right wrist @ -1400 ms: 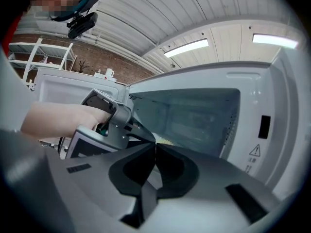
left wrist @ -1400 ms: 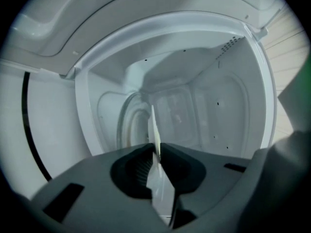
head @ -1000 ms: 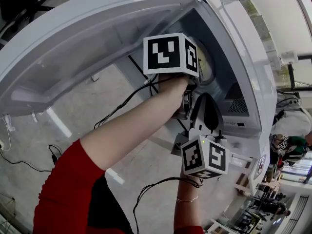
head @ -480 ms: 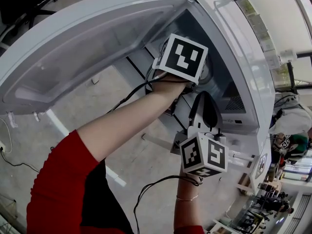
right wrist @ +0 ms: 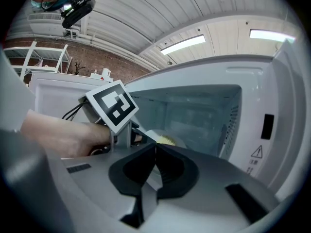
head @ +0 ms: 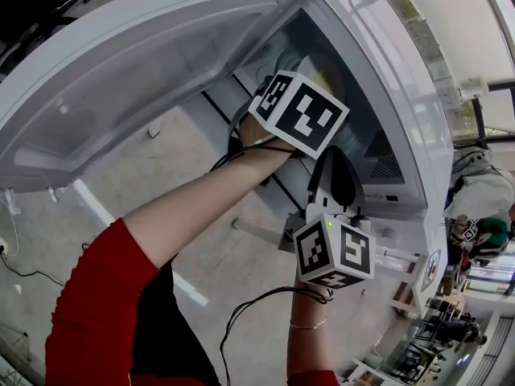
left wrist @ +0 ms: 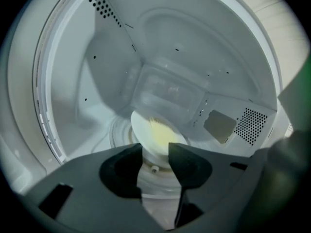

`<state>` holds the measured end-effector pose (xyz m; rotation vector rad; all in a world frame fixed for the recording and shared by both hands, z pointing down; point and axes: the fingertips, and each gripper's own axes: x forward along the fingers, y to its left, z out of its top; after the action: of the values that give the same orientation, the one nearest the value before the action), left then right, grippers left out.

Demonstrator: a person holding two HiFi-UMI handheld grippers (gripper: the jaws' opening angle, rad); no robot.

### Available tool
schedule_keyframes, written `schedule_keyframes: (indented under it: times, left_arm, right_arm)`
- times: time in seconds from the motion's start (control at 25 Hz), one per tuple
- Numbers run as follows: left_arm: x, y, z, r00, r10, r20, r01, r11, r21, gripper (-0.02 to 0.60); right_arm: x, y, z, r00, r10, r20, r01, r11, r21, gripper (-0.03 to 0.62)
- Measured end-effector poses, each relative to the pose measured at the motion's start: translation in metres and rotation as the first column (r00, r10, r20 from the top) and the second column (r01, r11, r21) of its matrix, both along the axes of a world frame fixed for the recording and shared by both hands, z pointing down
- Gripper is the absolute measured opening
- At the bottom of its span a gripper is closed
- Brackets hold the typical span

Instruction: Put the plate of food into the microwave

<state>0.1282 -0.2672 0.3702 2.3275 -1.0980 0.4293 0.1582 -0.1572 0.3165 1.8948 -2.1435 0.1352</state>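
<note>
A white plate of yellow food (left wrist: 154,134) lies on the glass turntable (left wrist: 119,132) inside the open white microwave (head: 386,63). My left gripper (left wrist: 155,150) is at the mouth of the cavity, just short of the plate's near rim. Its jaws are opening and nothing is gripped between them. In the head view its marker cube (head: 302,112) hides most of the plate (head: 315,74). My right gripper (right wrist: 154,148) hangs outside, below the opening, with its jaws shut on nothing; from there I see the plate (right wrist: 165,140) past the left hand.
The microwave door (head: 121,87) stands swung open at the left. The control panel side (right wrist: 266,126) is at the right of the cavity. Cables (head: 241,320) trail from both grippers over the floor. A person (head: 475,236) is far right.
The left gripper has let go of the plate and drawn back toward the door opening, its cube turning. The plate stays on the turntable. The right gripper has barely moved.
</note>
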Motion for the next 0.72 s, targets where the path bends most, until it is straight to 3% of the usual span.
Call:
schedule_keyframes:
  times: [0.2,0.44,0.72]
  left_arm:
    - [-0.0001,-0.0003,-0.0017,1.0,0.006,0.007,-0.006,1.0,0.003,0.17]
    - [-0.0018,-0.0036,-0.0065,0.994,0.015,0.108,-0.024,0.996,0.086,0.19]
    - [0.0008,-0.0045,-0.0068,0.985,0.01,0.175,-0.037,0.987,0.156,0.199]
  right_arm:
    - [0.0039,0.0017,-0.0002,1.0,0.008,0.004,-0.008,1.0,0.004,0.015]
    - [0.0027,0.0012,-0.0025,1.0,0.008,0.007,-0.008,1.0,0.009,0.015]
    - [0.0073,0.0016,-0.0009,1.0,0.006,0.01,-0.006,1.0,0.008,0.015]
